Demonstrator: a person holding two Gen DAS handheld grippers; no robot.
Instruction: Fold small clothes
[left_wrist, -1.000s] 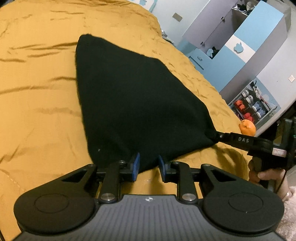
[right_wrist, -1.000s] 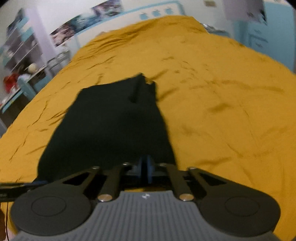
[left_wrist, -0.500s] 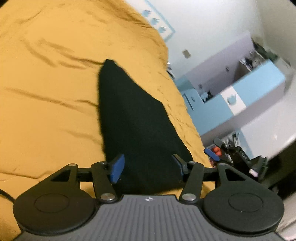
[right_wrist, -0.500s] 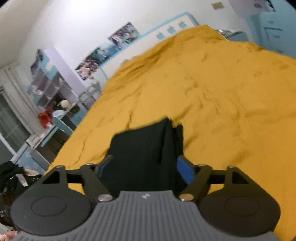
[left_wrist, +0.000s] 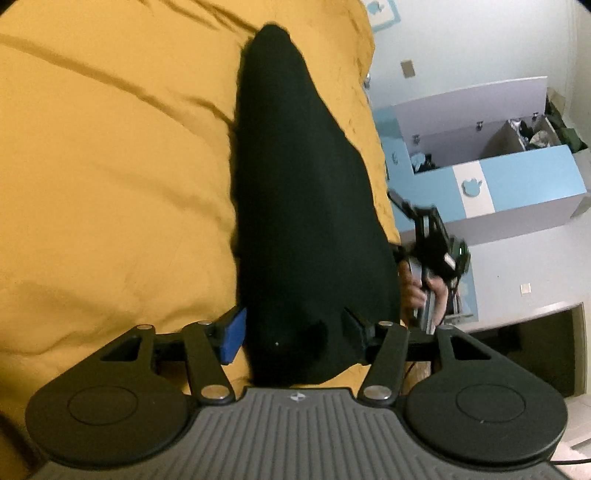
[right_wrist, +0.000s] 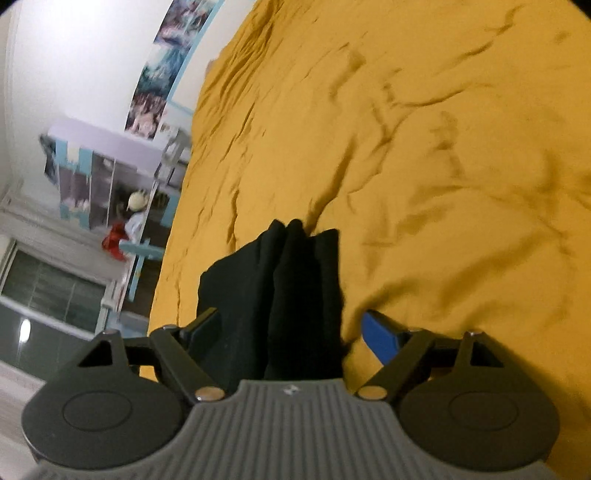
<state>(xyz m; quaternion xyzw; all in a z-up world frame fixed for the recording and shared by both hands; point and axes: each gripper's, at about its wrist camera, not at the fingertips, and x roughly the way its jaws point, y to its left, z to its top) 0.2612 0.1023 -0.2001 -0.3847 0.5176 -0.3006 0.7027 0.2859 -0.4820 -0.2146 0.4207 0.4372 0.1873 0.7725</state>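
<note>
A black garment (left_wrist: 303, 206) lies flat on a mustard-yellow bedspread (left_wrist: 110, 177). My left gripper (left_wrist: 295, 332) is open, its jaws wide apart above the near edge of the cloth and not holding it. My right gripper (right_wrist: 291, 328) is also open and empty, with the bunched near end of the garment (right_wrist: 291, 280) showing between its jaws. The right gripper also shows in the left wrist view (left_wrist: 432, 243), held in a hand off the bed's edge.
The yellow bedspread (right_wrist: 424, 147) fills most of both views. A blue and white cabinet (left_wrist: 498, 177) stands beyond the bed's edge in the left wrist view. Shelves and a window (right_wrist: 74, 229) are at the left in the right wrist view.
Both grippers were shut on the garment's near corners a second ago. They have opened, let go and pulled back, and both views have tilted.
</note>
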